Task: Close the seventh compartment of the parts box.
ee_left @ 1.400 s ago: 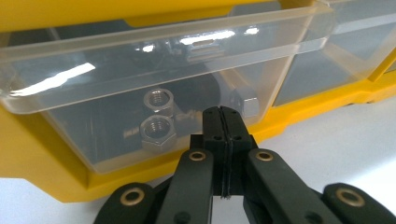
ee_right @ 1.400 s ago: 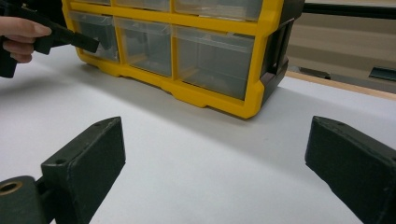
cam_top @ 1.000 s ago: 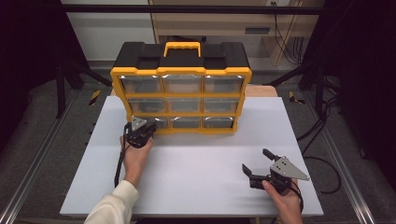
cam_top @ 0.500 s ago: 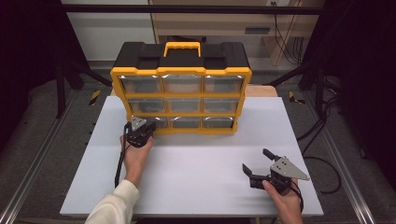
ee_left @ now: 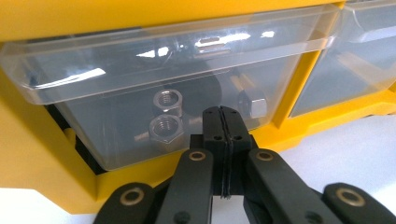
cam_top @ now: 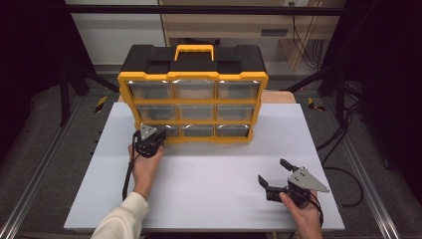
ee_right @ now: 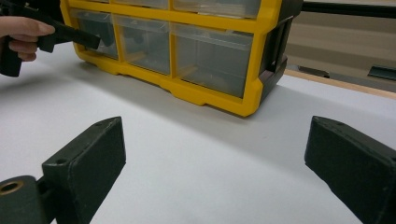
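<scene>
A yellow and black drawer organizer (cam_top: 193, 94) stands at the back of the white table (cam_top: 214, 169). My left gripper (cam_top: 158, 135) is shut, and its tips (ee_left: 220, 112) rest against the clear front of the bottom left drawer (ee_left: 140, 93), just under the drawer's lip. Nothing shows between the pads. Inside that drawer lie two steel nuts (ee_left: 164, 127) and a bolt (ee_left: 252, 105). My right gripper (cam_top: 272, 171) sits low over the table at the front right, open and holding nothing (ee_right: 215, 140), facing the organizer (ee_right: 210, 23). From there I also see the left gripper (ee_right: 95, 42) at the drawer.
Bare white tabletop lies between the two grippers and in front of the organizer. A carry handle (cam_top: 194, 50) tops the organizer. Dark frame legs and cables (cam_top: 343, 134) stand off the table's right side.
</scene>
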Tool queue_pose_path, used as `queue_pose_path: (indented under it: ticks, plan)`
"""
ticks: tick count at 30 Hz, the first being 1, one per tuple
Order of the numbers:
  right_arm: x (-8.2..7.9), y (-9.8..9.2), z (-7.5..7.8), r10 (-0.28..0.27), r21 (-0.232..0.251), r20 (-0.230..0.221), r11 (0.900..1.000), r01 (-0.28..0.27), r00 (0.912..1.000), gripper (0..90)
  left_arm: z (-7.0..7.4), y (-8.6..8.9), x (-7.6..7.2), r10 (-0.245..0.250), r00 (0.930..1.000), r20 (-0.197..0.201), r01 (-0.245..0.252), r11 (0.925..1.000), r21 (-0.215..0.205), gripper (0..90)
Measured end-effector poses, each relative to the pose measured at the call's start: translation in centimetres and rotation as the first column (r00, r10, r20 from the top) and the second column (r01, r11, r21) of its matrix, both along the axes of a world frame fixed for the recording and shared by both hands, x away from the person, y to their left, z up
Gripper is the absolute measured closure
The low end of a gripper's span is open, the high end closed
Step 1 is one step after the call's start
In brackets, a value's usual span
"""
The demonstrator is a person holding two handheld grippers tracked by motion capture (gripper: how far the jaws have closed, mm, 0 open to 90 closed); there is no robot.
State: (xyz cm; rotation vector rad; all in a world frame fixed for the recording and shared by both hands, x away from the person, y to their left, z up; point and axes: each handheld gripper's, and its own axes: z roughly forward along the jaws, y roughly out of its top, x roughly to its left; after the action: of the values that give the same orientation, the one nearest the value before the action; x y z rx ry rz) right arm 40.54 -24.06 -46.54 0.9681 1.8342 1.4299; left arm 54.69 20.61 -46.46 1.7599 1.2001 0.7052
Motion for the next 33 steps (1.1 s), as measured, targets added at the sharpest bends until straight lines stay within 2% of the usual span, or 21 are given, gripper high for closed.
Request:
queue_pose_path:
  ticks: [24,31,32,33]
  plan:
    - [-0.03,-0.2,0.03,-0.007,0.003,0.005,1.0,0.007,1.0,5.5,-0.1,-0.21,-0.13,-0.015,0.9999,0.008,0.015,0.9998,-0.013,89.6]
    - [0.0,-0.09,0.0,-0.006,0.006,0.01,1.0,0.006,0.9999,5.5,0.2,-0.18,-0.49,-0.037,0.9993,0.01,0.037,0.9992,0.013,89.7]
    - [-0.01,-0.1,0.01,-0.008,0.006,0.008,1.0,0.007,0.9999,5.6,0.22,-0.34,-0.57,-0.035,0.9993,0.012,0.035,0.9994,-0.006,89.6]
    - [-0.01,-0.1,0.01,-0.008,0.008,0.008,1.0,0.007,0.9999,5.6,0.33,-0.26,-0.64,-0.044,0.999,0.011,0.044,0.999,0.011,89.6]
